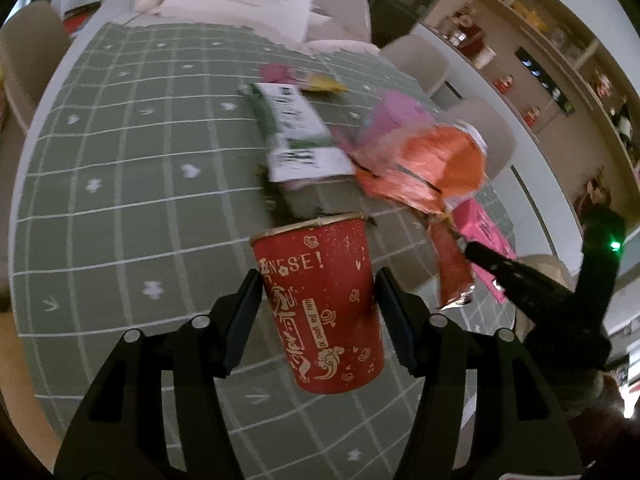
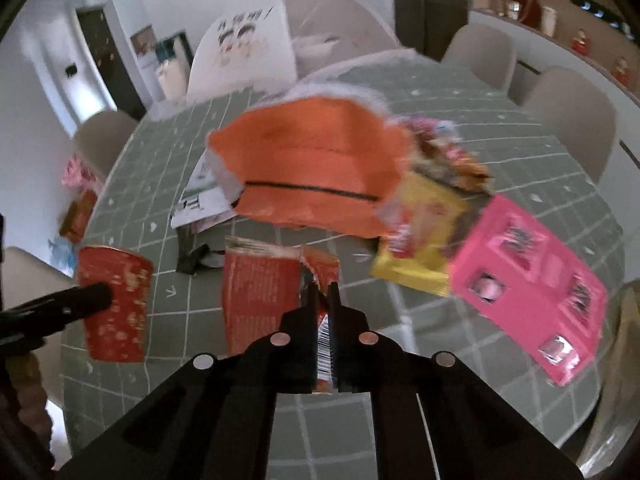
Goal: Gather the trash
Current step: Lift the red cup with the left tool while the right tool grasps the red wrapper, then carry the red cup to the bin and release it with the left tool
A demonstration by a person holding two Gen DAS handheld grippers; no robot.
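My left gripper (image 1: pixel 316 276) is shut on a red paper cup (image 1: pixel 324 304) with gold print and holds it above the green checked tablecloth (image 1: pixel 120 200). The cup also shows in the right wrist view (image 2: pixel 114 304), with a left finger (image 2: pixel 72 300) against it. My right gripper (image 2: pixel 323 292) is shut on a red snack wrapper (image 2: pixel 260 292), which hangs from the fingers; the wrapper also shows in the left wrist view (image 1: pixel 452 272). An orange torn wrapper (image 2: pixel 312 176) lies just beyond it on the table.
More trash lies on the table: a white and green carton (image 1: pixel 296 132), a pink box (image 2: pixel 532 292), a yellow snack packet (image 2: pixel 424 236) and pink wrappers (image 1: pixel 396 116). Beige chairs (image 2: pixel 568 116) ring the table. Shelves (image 1: pixel 560 80) run along the right wall.
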